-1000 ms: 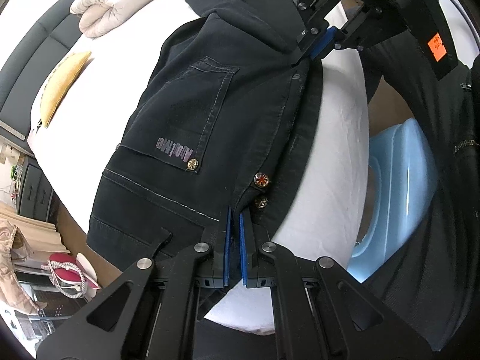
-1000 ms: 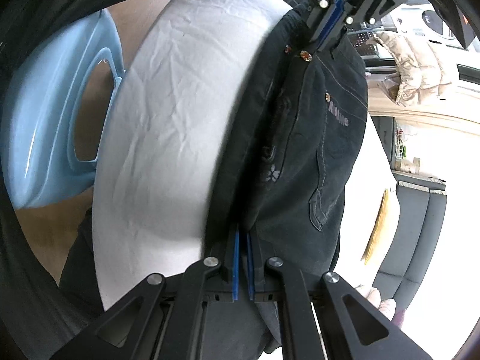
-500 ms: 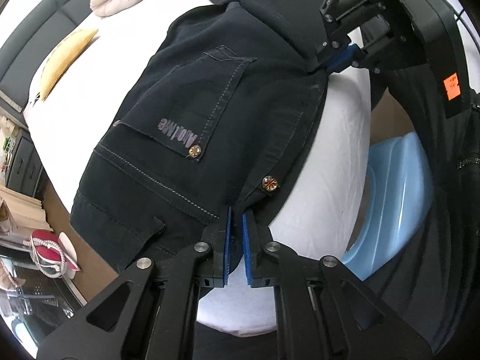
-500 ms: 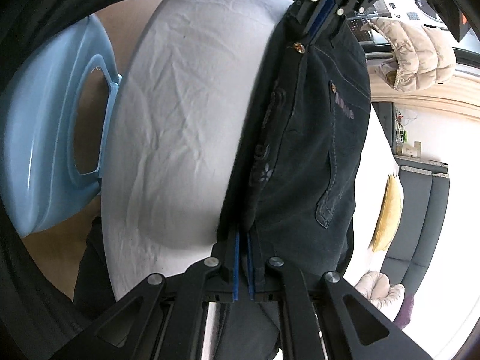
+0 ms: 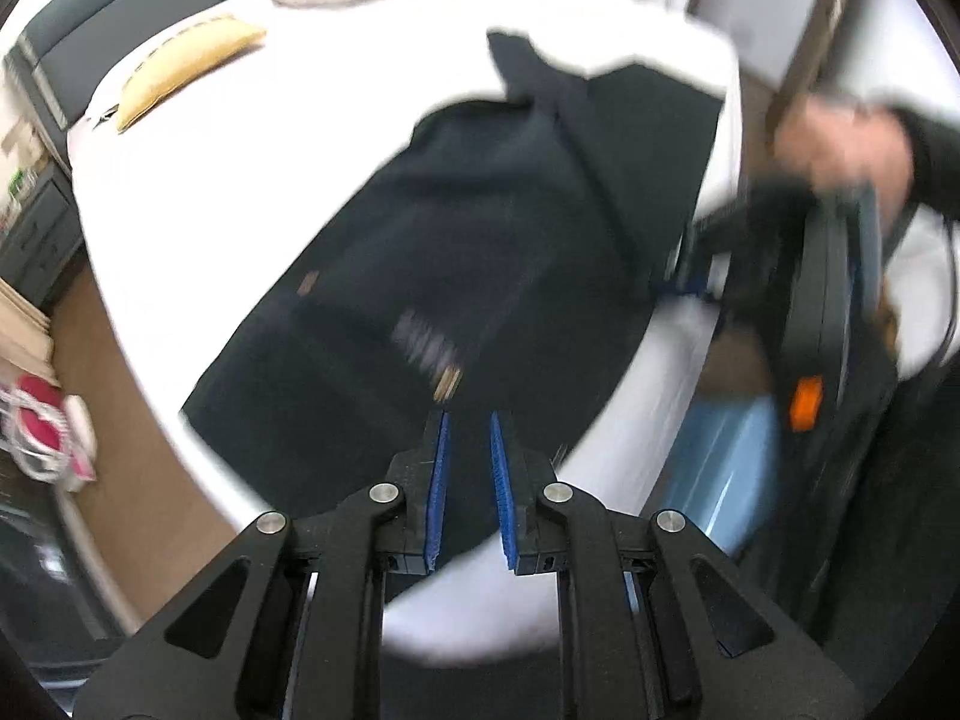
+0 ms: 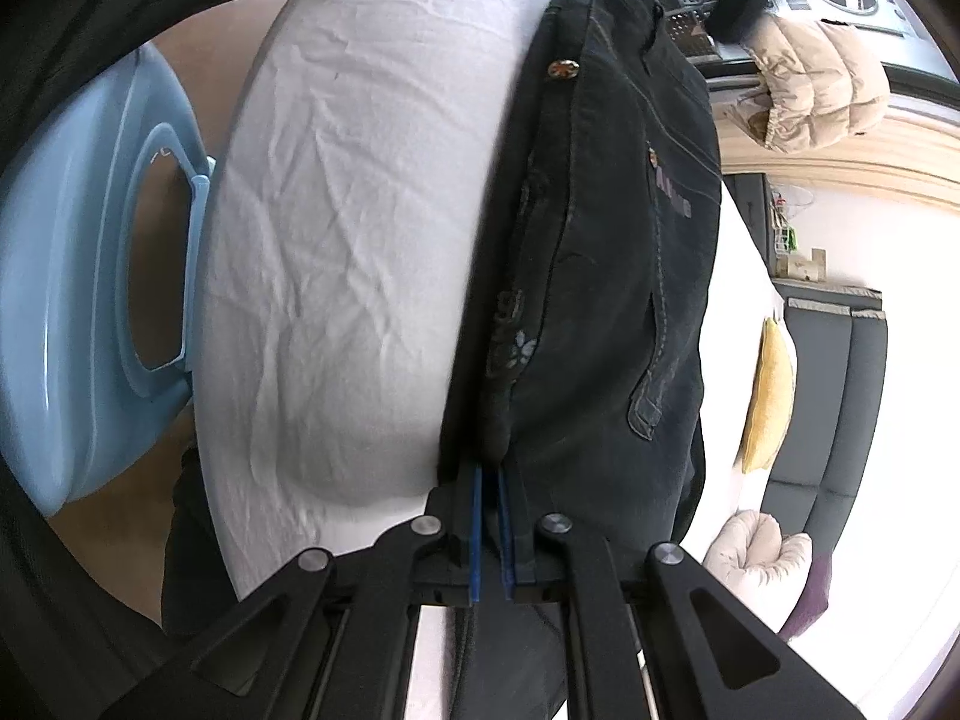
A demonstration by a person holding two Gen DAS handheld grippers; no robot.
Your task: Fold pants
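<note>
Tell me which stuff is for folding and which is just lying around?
For the job: dark pants, left claw, right claw, white bed.
Lying around: yellow cushion, blue tub, beige puffy jacket.

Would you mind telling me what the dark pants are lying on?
The pants lie on a bed with a wrinkled white sheet, near its edge. The sheet directly beneath them is covered, so anything under there cannot be seen.
</note>
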